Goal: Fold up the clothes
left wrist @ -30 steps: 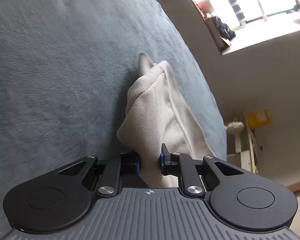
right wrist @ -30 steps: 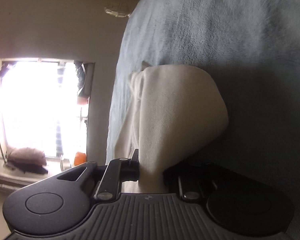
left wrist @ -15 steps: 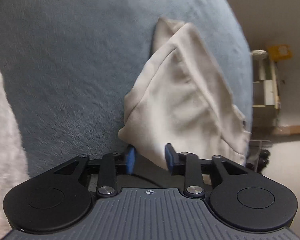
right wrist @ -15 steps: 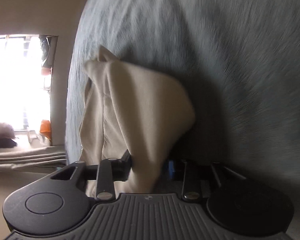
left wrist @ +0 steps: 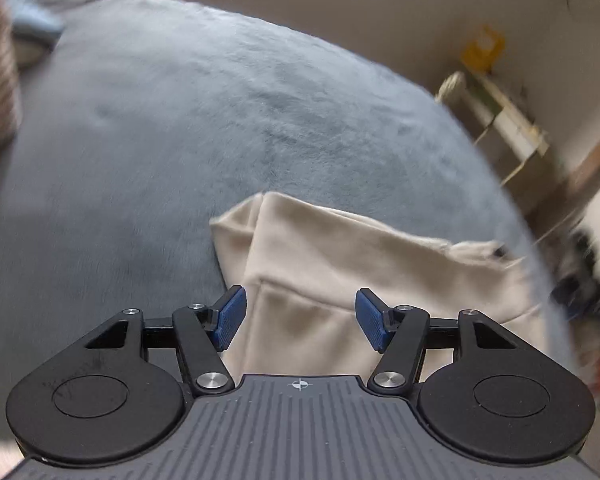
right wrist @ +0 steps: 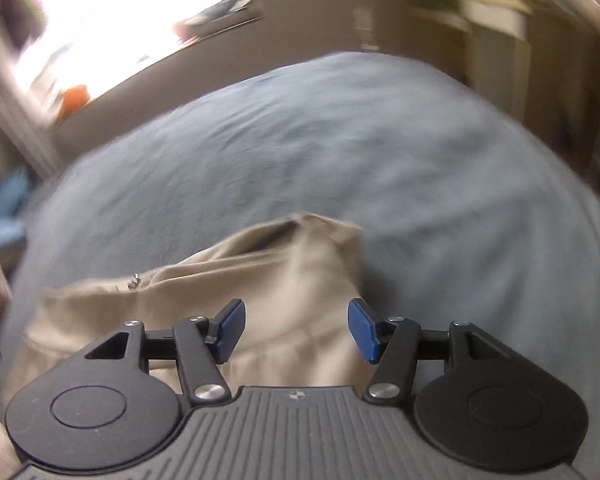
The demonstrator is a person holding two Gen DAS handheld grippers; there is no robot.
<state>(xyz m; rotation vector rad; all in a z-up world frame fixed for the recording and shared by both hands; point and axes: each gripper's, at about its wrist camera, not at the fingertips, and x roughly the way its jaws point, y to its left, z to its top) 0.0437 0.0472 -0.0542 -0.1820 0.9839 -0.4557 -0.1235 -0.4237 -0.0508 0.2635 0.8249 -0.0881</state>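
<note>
Tools [left wrist: 300, 318] opening over garment [left wrist: 340, 264]; apparently zipper [right wrist: 134, 280].

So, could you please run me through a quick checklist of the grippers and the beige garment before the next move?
1. Left gripper released: ok, jaws opening, pads clear of the cloth.
2. Right gripper released: ok, jaws opening, nothing pinched.
3. Beige garment lying on the blue-grey blanket: ok, folded over in layers.
4. Fold edges lined up: not ok, the underlayer sticks out beyond the top layer at the far corner.
5. Garment fully on the blanket: cannot tell, its near part is hidden behind the grippers.
6. Free blanket beyond the garment: ok.
</note>
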